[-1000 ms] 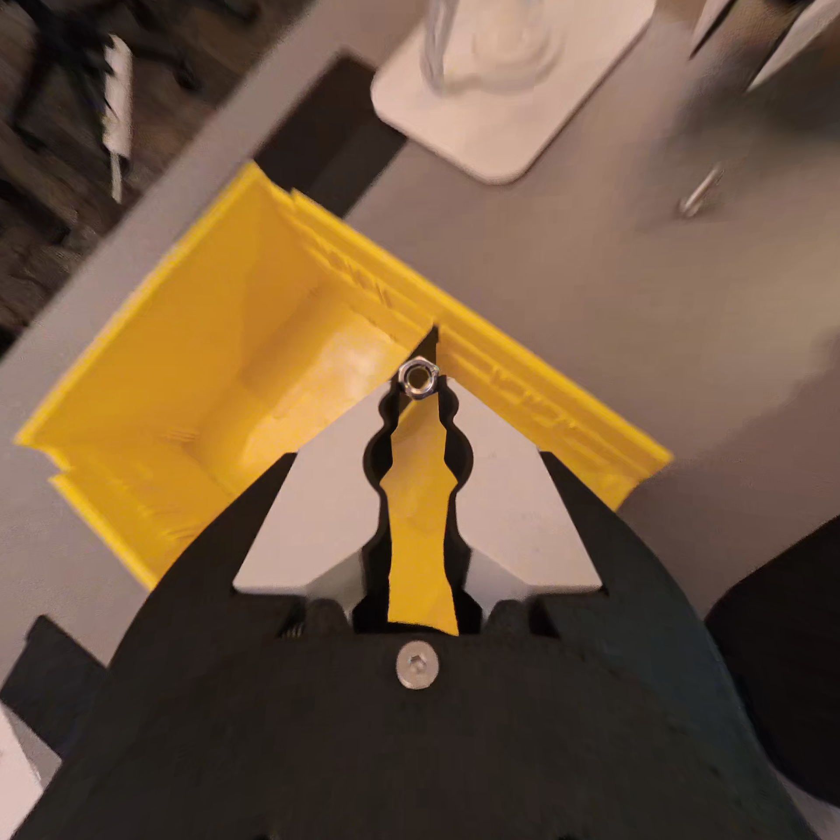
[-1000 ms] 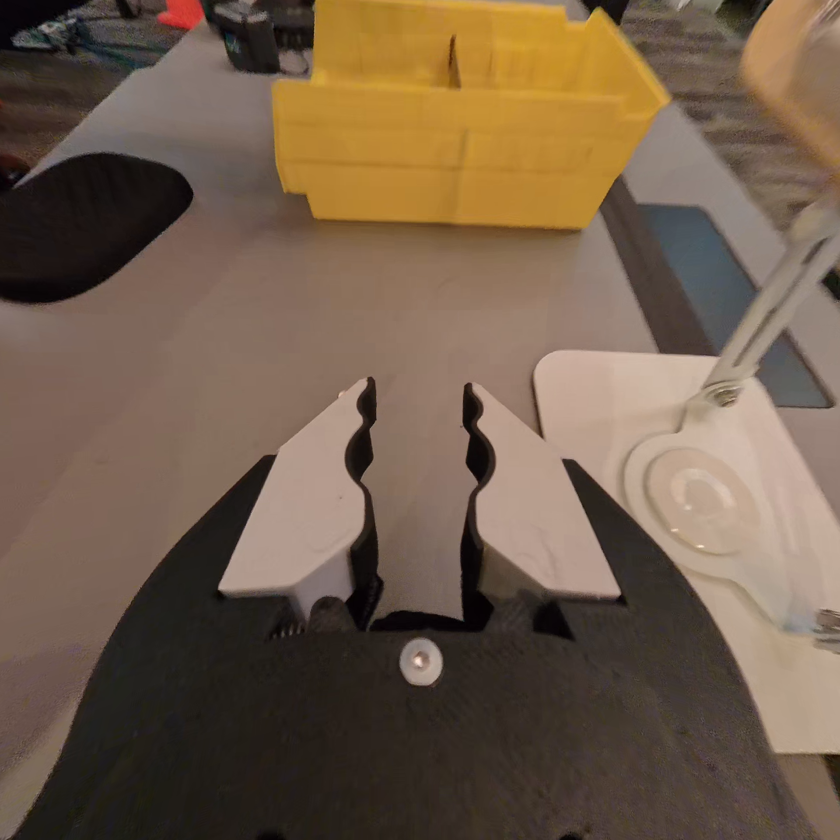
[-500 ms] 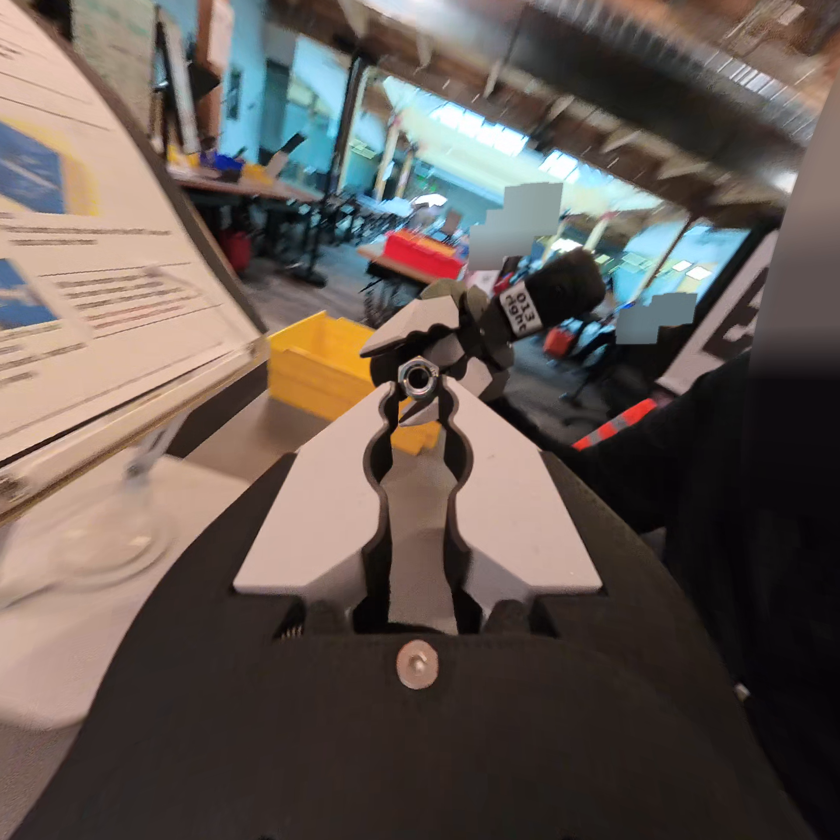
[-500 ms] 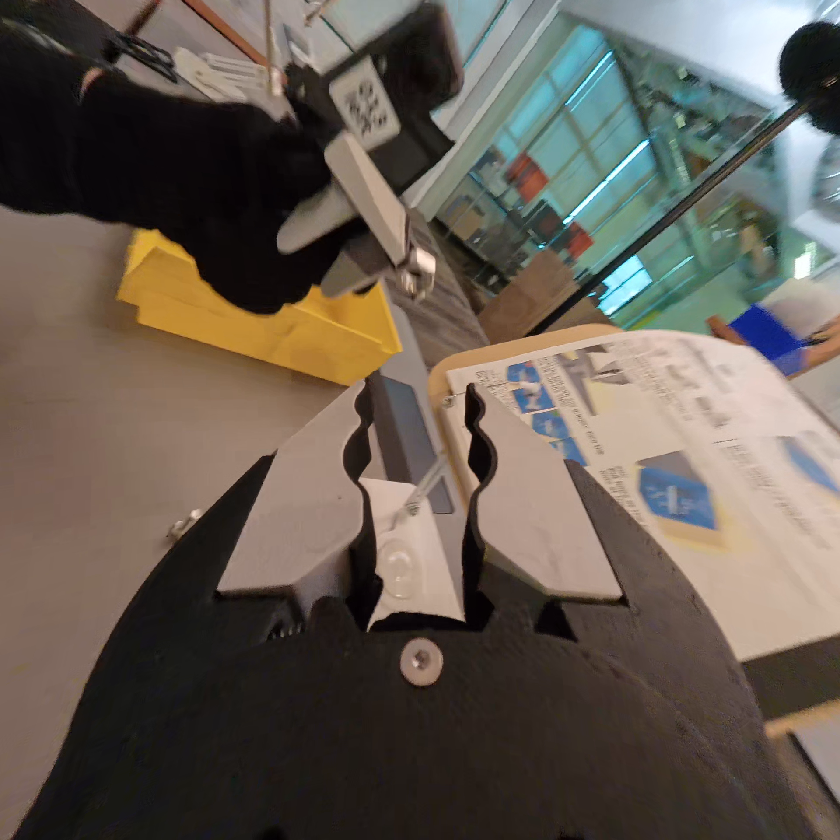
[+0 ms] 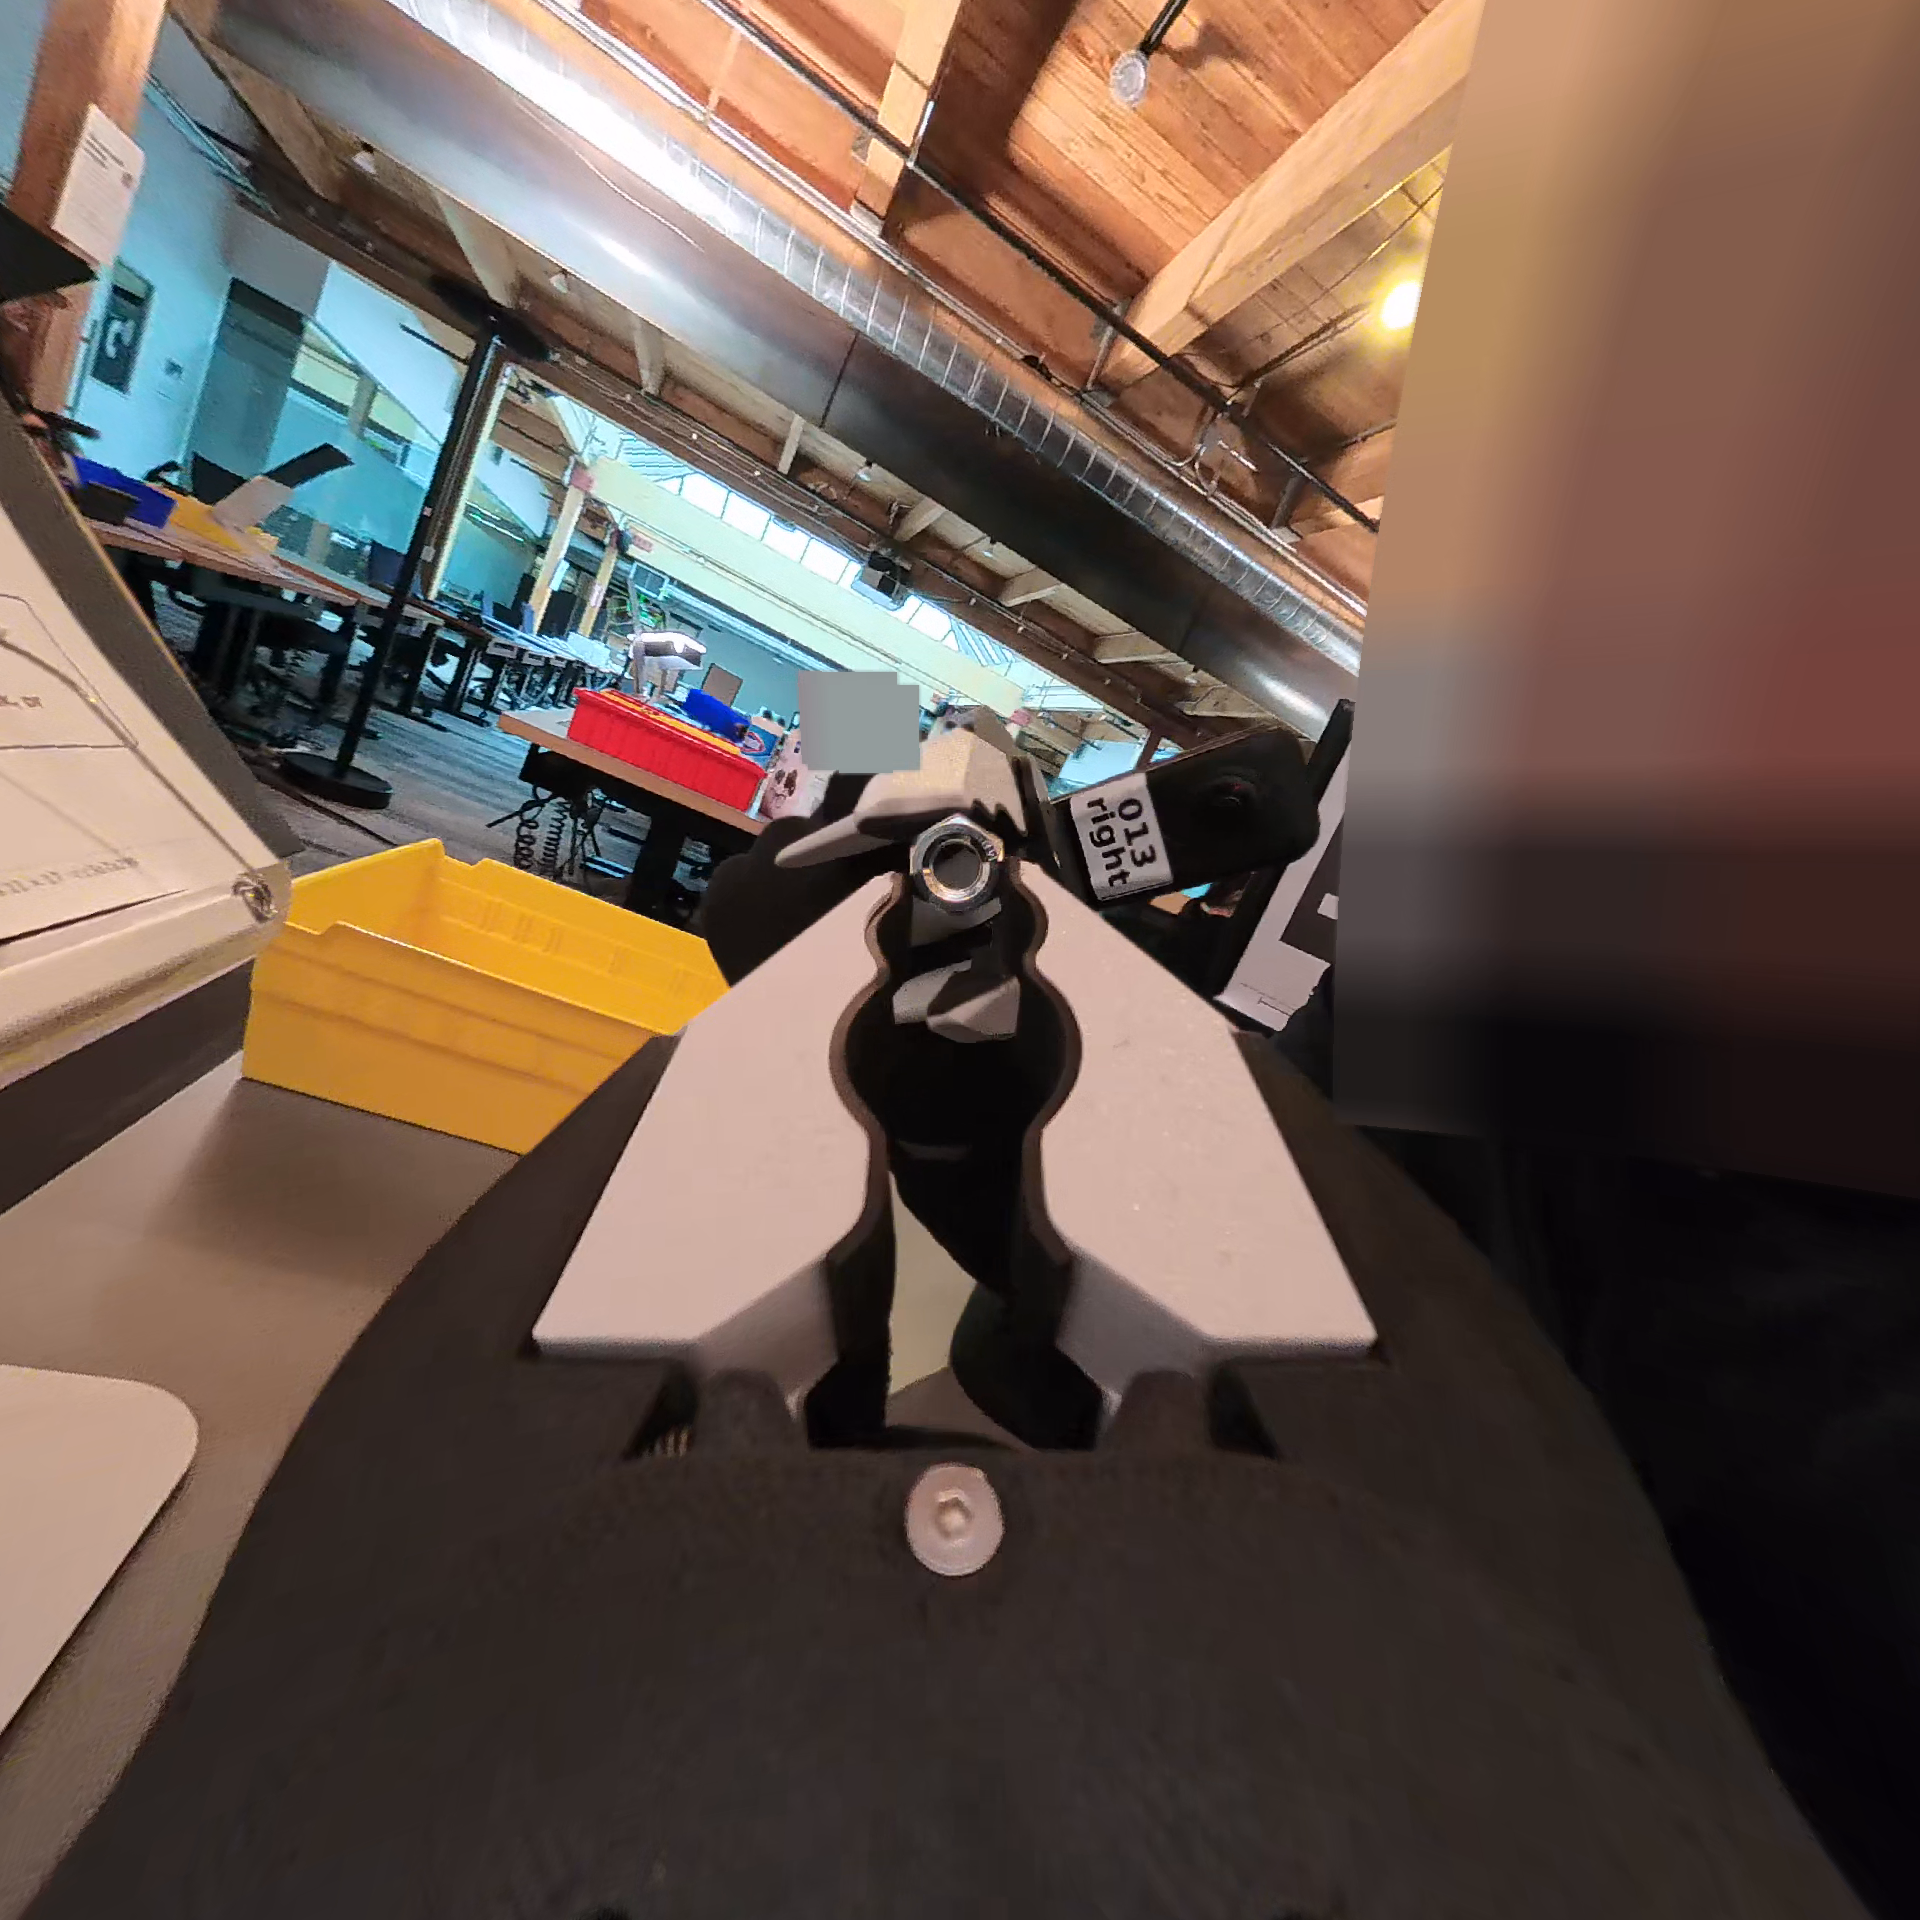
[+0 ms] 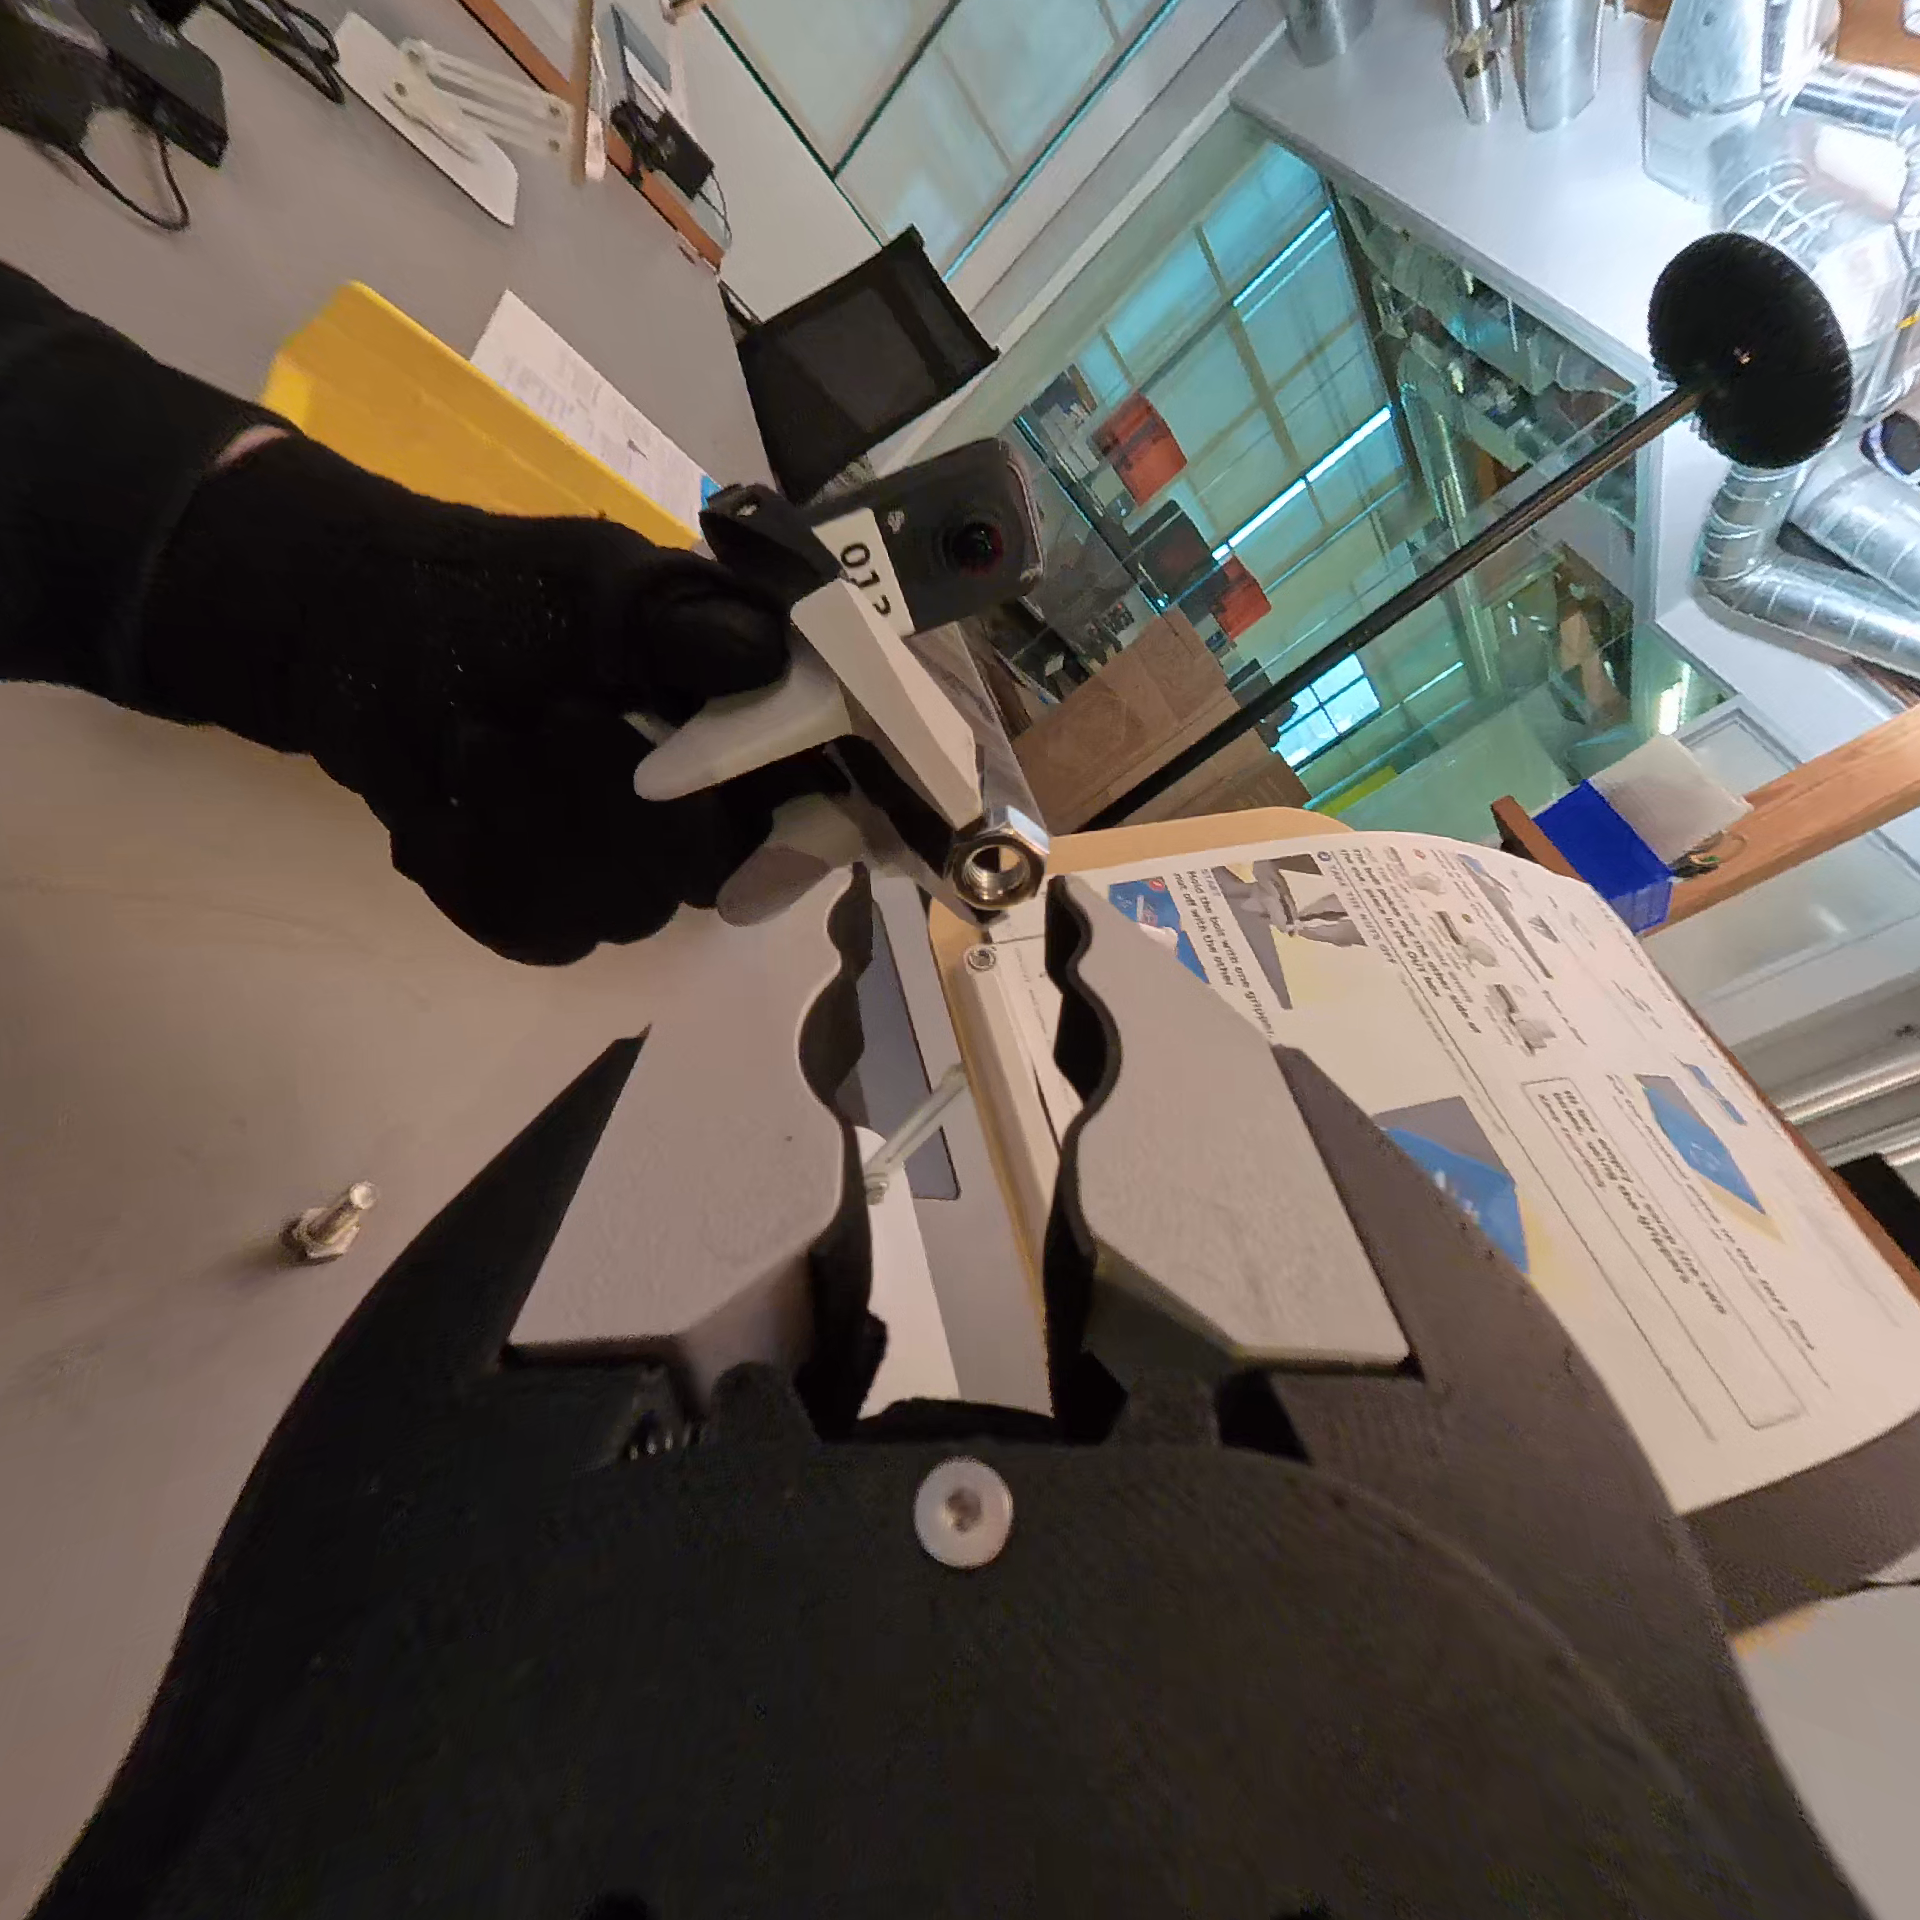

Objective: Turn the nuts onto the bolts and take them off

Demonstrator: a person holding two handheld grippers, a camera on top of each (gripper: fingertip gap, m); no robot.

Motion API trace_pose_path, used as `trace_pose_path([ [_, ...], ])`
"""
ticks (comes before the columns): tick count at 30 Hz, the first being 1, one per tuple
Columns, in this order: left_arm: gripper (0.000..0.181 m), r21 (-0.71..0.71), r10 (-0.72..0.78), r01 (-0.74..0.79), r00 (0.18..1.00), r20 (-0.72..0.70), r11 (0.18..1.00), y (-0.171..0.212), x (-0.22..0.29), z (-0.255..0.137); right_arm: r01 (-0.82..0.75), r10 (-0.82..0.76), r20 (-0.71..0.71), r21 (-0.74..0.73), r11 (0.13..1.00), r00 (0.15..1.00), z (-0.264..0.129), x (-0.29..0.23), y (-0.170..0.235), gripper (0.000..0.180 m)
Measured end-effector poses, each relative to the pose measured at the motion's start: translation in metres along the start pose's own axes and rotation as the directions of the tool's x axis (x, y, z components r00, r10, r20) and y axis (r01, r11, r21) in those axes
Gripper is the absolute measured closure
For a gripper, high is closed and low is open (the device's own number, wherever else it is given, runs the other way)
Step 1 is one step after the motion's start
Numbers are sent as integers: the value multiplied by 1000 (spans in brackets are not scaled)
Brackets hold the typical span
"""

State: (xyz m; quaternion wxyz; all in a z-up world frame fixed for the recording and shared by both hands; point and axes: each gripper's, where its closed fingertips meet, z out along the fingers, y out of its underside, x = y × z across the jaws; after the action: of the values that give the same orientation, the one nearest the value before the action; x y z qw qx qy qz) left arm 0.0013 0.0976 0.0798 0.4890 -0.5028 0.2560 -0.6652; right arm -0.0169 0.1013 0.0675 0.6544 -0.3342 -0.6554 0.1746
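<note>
The nut [image 5: 954, 871] is bright, polished metal with a glossy bore. The left gripper [image 5: 954, 904] has smooth matt grey plastic fingers [image 5: 748, 1132] on a rough, grainy black body. The right gripper [image 6: 951, 914] has the same finish. The glove [image 6: 436, 665] is black knitted cloth. The bolt [image 6: 327, 1224] is dull silvery metal on a smooth matt grey table [image 6: 208, 935]. The bin [image 5: 457, 987] is glossy yellow plastic. The sheet [image 6: 1507, 1039] is printed paper.
</note>
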Motion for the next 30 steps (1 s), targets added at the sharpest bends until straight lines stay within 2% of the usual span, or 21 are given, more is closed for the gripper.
trace_pose_path([
  [6,166,21,-15,16,999,-30,1000,4,-1,-3,-124,122,24,104,987,992,-4,4,-9,158],
  [8,166,33,-25,26,999,-41,999,5,-2,-4,-126,123,34,103,987,992,-3,2,-8,163],
  [16,163,50,-49,52,997,-55,997,5,-2,-4,-144,138,56,101,984,989,-4,1,-8,164],
  [18,162,38,-37,39,999,-30,999,6,-4,-3,-160,154,69,92,983,986,-5,1,-6,165],
  [22,154,-36,37,-32,989,141,999,6,-23,-16,-208,199,113,72,976,973,-9,1,4,165],
  [26,157,-97,134,-109,941,310,989,-2,-41,-40,-259,261,275,-44,965,925,-11,-23,29,165],
  [30,164,-170,198,-139,893,404,976,-5,-50,-54,-181,317,482,-307,934,817,-8,-84,81,164],
])
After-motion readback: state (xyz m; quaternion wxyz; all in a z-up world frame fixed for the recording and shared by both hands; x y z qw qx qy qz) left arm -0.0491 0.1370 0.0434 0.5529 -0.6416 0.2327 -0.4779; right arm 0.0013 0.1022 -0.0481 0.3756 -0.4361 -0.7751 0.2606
